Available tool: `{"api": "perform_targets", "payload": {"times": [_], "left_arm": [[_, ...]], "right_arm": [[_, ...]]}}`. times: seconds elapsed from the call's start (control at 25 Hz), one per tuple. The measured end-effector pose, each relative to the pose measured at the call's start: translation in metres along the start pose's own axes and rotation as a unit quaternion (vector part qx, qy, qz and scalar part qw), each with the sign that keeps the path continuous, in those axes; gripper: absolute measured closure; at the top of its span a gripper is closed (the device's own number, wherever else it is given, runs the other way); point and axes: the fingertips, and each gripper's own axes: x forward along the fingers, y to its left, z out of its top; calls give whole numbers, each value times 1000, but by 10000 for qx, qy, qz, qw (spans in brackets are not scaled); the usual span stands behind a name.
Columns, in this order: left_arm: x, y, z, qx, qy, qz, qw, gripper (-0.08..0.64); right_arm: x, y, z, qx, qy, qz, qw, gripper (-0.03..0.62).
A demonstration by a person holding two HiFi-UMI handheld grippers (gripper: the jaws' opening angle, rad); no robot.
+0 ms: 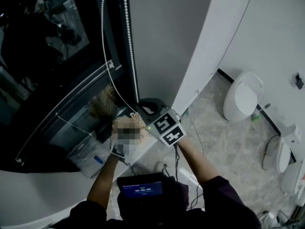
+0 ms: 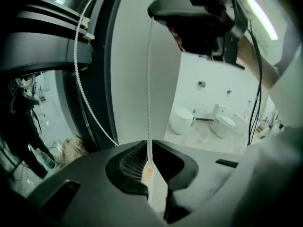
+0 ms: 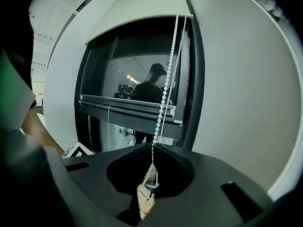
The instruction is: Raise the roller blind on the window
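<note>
Roller blind bottom rail (image 3: 128, 109) hangs partway down. Left gripper (image 2: 150, 161) and right gripper (image 3: 152, 163) both pinch the bead chain (image 3: 163, 98), probably for hand-over-hand hauling.

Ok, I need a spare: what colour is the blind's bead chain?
White; the bead chain shows best in the right gripper view.

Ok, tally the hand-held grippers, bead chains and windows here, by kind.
Hand-held grippers: 2, the left hand-held gripper and the right hand-held gripper
Bead chain: 1
Window: 1
Total: 4
</note>
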Motion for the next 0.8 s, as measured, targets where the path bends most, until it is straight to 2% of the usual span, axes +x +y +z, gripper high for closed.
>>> {"api": "perform_targets", "payload": {"times": [0.08, 0.24, 0.44, 0.64, 0.8], "left_arm": [[-15, 8, 24, -145, -397, 15, 9991, 548], [-48, 22, 78, -155, -1134, 91, 9934, 548], [-89, 20, 129, -288, -1964, -206, 9799, 548], [-113, 6, 174, 156, -2336, -278, 9718, 546], [-114, 6, 188, 445, -2292, -60, 9723, 545]], "right_arm": [[4, -5, -3, 15, 42, -14, 10000, 575], [17, -1, -22, -57, 307, 19, 9995, 575], [29, 11, -53, -40, 592, 116, 9982, 575], [34, 20, -55, -22, 596, 185, 9980, 575], [36, 23, -55, -105, 611, 133, 9980, 575]]}}
